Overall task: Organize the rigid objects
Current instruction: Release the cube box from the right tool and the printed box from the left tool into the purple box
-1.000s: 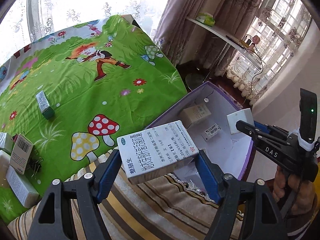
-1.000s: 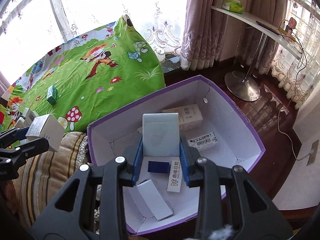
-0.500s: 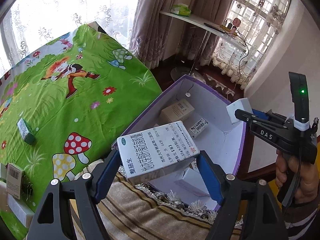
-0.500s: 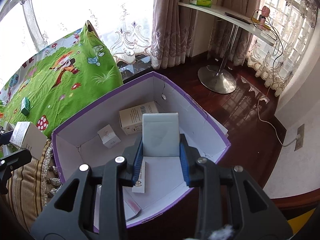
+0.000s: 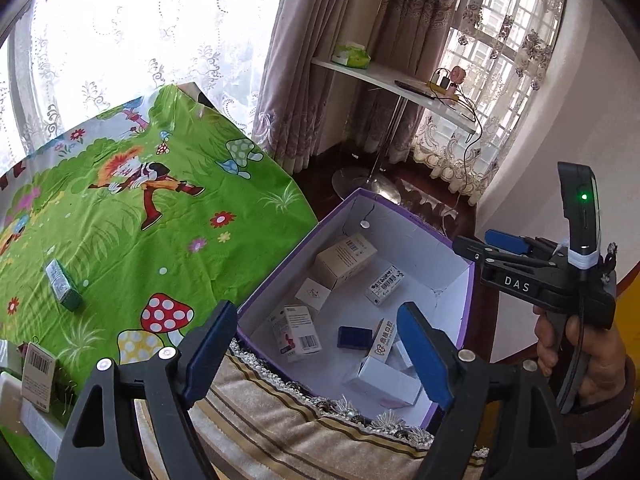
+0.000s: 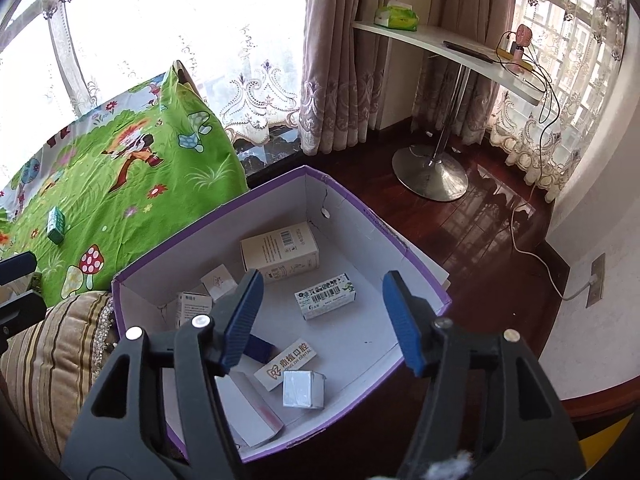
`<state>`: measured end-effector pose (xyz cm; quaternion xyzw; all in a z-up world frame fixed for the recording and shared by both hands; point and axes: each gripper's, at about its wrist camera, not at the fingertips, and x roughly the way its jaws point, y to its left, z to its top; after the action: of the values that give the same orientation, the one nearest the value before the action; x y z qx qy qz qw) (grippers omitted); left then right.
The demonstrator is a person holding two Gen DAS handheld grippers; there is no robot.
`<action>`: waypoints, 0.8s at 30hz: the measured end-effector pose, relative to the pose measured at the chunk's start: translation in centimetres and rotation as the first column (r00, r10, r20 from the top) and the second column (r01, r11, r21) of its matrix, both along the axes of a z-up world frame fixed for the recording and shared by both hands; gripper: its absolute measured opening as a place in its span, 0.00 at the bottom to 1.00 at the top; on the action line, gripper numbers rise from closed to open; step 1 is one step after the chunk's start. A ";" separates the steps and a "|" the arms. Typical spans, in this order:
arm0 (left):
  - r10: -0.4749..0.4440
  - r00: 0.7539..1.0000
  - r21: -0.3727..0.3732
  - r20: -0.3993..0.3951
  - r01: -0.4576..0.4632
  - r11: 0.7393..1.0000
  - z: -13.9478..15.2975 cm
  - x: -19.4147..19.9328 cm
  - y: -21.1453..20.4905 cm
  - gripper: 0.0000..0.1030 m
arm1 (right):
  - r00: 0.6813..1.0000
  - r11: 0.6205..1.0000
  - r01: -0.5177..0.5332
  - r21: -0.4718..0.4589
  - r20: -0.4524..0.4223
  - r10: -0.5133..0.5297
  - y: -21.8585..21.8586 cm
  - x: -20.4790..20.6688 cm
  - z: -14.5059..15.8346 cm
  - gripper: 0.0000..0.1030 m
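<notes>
both grippers hang over the purple-rimmed white cardboard box (image 6: 416,284), jaws opening with nothing between them: left gripper (image 5: 320,348) and right gripper (image 6: 324,316) released. drop step looks done; small cartons lie loose on the box floor, among them a grey-white carton (image 6: 302,390) at lower centre and a white carton with red print (image 5: 296,332). next move likely calls for swinging back to the green cartoon-print cloth (image 5: 132,216) at left, where a small green box (image 5: 62,292) and a barcoded white carton (image 5: 38,374) wait. the striped brown cushion (image 5: 280,432) lies between box and cloth.
</notes>
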<state>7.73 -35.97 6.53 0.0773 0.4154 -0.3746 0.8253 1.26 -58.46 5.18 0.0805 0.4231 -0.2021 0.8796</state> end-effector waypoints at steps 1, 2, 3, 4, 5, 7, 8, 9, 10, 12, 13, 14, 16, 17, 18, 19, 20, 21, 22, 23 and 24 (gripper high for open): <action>0.000 1.000 0.005 0.024 0.000 1.000 0.2 -0.2 0.3 0.81 | 1.000 1.000 -0.005 -0.006 0.005 0.005 0.2 0.1 0.2 0.64; 0.003 0.999 0.006 0.048 -0.003 1.000 0.5 -0.4 0.8 0.81 | 1.000 1.000 -0.010 -0.010 0.011 0.010 0.5 0.1 0.4 0.65; 0.009 0.998 0.006 0.069 -0.010 1.000 0.8 -0.6 1.3 0.81 | 1.000 1.000 -0.015 -0.014 0.020 0.015 0.7 0.2 0.7 0.68; 0.024 0.995 0.011 0.097 -0.026 1.000 1.1 -0.8 1.8 0.81 | 0.999 1.000 -0.020 -0.018 0.032 0.021 1.0 0.2 0.9 0.69; 0.036 0.991 0.008 0.129 -0.038 0.999 1.5 -1.0 2.5 0.81 | 0.999 0.999 -0.027 -0.021 0.047 0.028 1.3 0.2 1.3 0.73; 0.058 0.986 -0.006 0.157 -0.058 0.998 2.2 -1.2 3.8 0.81 | 0.996 0.999 -0.045 -0.029 0.079 0.047 2.1 0.2 2.0 0.80; 0.070 0.986 -0.013 0.153 -0.069 0.998 2.4 -1.1 4.6 0.81 | 0.994 0.998 -0.055 -0.033 0.092 0.058 2.5 0.2 2.3 0.83; 0.080 0.986 -0.025 0.148 -0.077 0.997 2.6 -1.0 5.4 0.81 | 0.993 0.997 -0.065 -0.038 0.099 0.068 2.9 0.3 2.6 0.85; 0.096 0.984 -0.038 0.150 -0.091 0.995 2.8 -0.9 6.2 0.81 | 0.991 0.996 -0.073 -0.048 0.105 0.078 3.4 0.5 2.9 0.85; 0.134 0.976 -0.041 0.172 -0.129 0.991 3.1 -0.9 7.7 0.81 | 0.989 0.994 -0.087 -0.071 0.115 0.095 4.5 0.8 3.5 0.87; 0.151 0.972 -0.047 0.183 -0.145 0.988 3.2 -0.9 8.5 0.81 | 0.987 0.992 -0.093 -0.083 0.120 0.103 5.1 1.0 3.8 0.88; 0.167 0.968 -0.058 0.188 -0.158 0.986 3.3 -0.9 9.2 0.81 | 0.986 0.990 -0.102 -0.094 0.122 0.113 5.7 1.2 4.1 0.91; 0.197 0.962 -0.079 0.187 -0.185 0.980 3.4 -0.8 10.8 0.81 | 0.982 0.986 -0.123 -0.111 0.133 0.137 6.9 1.5 4.7 0.93; 0.210 0.960 -0.087 0.184 -0.197 0.977 3.4 -0.7 11.5 0.81 | 0.979 0.985 -0.133 -0.112 0.142 0.148 7.5 1.6 4.9 0.94; 0.225 0.957 -0.093 0.181 -0.211 0.973 3.4 -0.5 12.3 0.81 | 0.976 0.983 -0.143 -0.112 0.149 0.159 8.1 1.7 5.2 0.96; 0.245 0.954 -0.100 0.175 -0.230 0.968 3.3 -0.4 13.1 0.81 | 0.973 0.982 -0.153 -0.113 0.155 0.170 8.7 2.0 5.4 0.96; 0.264 0.950 -0.106 0.168 -0.249 0.963 3.2 -0.3 13.9 0.81 | 0.971 0.980 -0.164 -0.116 0.158 0.181 9.3 2.2 5.6 0.97; 0.284 0.945 -0.113 0.162 -0.268 0.957 3.1 -0.1 14.7 0.81 | 0.968 0.977 -0.173 -0.121 0.160 0.192 9.9 2.4 5.7 0.97; 0.303 0.940 -0.118 0.156 -0.287 0.951 3.0 0.0 15.5 0.81 | 0.966 0.976 -0.182 -0.123 0.162 0.201 10.5 2.6 5.8 0.97; 0.326 0.933 -0.119 0.150 -0.310 0.943 3.0 0.2 16.3 0.81 | 0.964 0.973 -0.193 -0.122 0.160 0.212 11.0 2.9 5.9 0.97; 0.351 0.926 -0.118 0.143 -0.336 0.935 2.8 0.4 17.1 0.81 | 0.961 0.971 -0.207 -0.121 0.158 0.225 11.6 3.2 5.9 0.97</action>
<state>8.15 -18.85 9.37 -0.0042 0.3365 -0.2354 0.9118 4.45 -46.83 11.08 0.0053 0.3416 -0.1186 0.9323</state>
